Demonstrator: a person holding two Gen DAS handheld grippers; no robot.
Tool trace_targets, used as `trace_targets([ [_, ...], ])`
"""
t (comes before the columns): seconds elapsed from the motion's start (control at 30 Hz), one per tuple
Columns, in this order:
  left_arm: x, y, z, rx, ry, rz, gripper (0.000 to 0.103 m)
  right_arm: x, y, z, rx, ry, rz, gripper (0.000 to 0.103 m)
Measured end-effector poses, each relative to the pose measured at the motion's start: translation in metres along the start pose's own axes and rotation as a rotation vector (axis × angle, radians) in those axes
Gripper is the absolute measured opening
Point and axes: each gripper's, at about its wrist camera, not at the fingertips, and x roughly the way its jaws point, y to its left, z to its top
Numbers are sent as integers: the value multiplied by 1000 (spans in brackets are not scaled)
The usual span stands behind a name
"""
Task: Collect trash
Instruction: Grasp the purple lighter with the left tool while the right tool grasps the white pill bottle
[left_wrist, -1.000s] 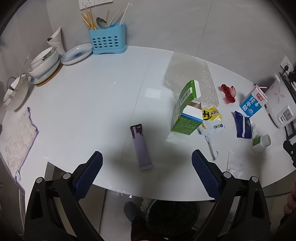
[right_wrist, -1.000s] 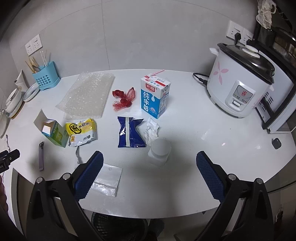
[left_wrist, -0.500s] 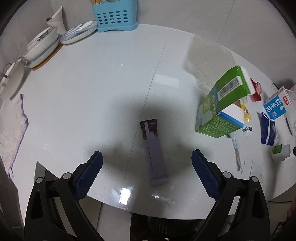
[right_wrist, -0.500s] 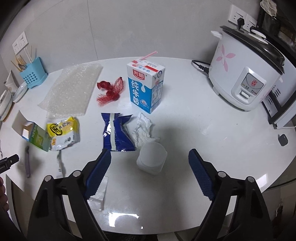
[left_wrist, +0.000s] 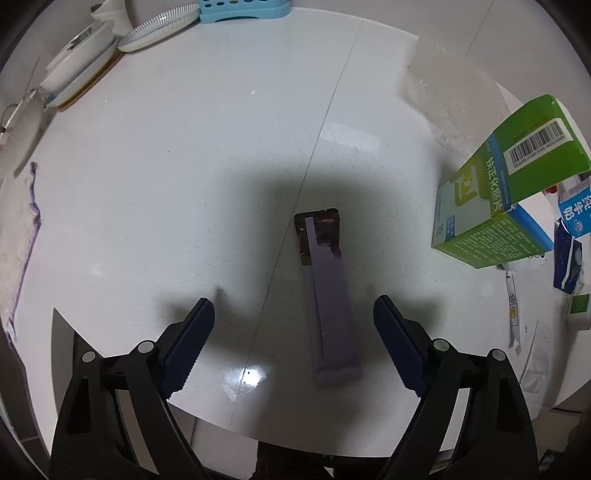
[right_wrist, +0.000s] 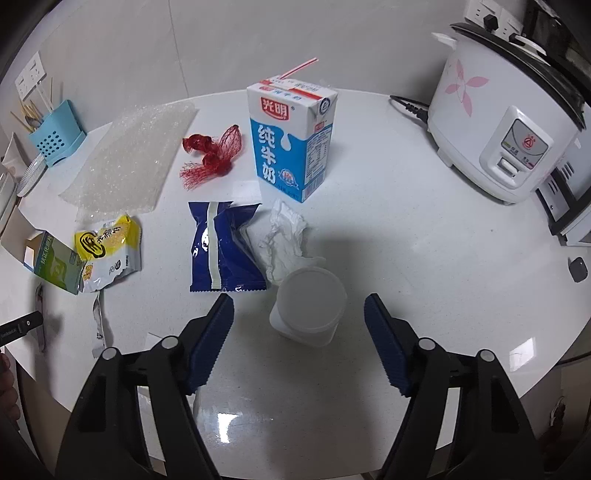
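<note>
Two tongs were held low over the white desk, both with jaws spread apart and empty. The left tongs framed a flat purple wrapper at lower centre of the left wrist view, its near end between the fingertips. The right tongs straddled a white plastic jar at lower centre, beside a blue wrapper and crumpled tissue.

It was a home kitchen: a white rice cooker stood plugged in at the surface's far right edge, a blue utensil holder with chopsticks and stacked dishes occupied the far left corner, against tiled walls.
</note>
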Motion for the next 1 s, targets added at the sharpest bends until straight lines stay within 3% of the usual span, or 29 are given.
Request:
trace_targets([
  [0.2,5,-5,2,5,19,5,71,5,3,0,3,21,6,56],
  [0.3,5,-7,6,1,35,4,59,7,4,0,-4,23,-3,44],
  [0.4,0,-9,8,-19,50,15,43,6,2,1,2,16,7,37],
  [0.47,-2,-10,6,-20,46,20,24,5,0,1,13,11,26,36],
  [0.7,-11,-20,-4,-9,39,-12,19,1,-4,-2,12,3,45,36],
  [1.0,-43,-26,-16,26,-38,-59,18,-16,-7,-6,-5,-26,50,36],
])
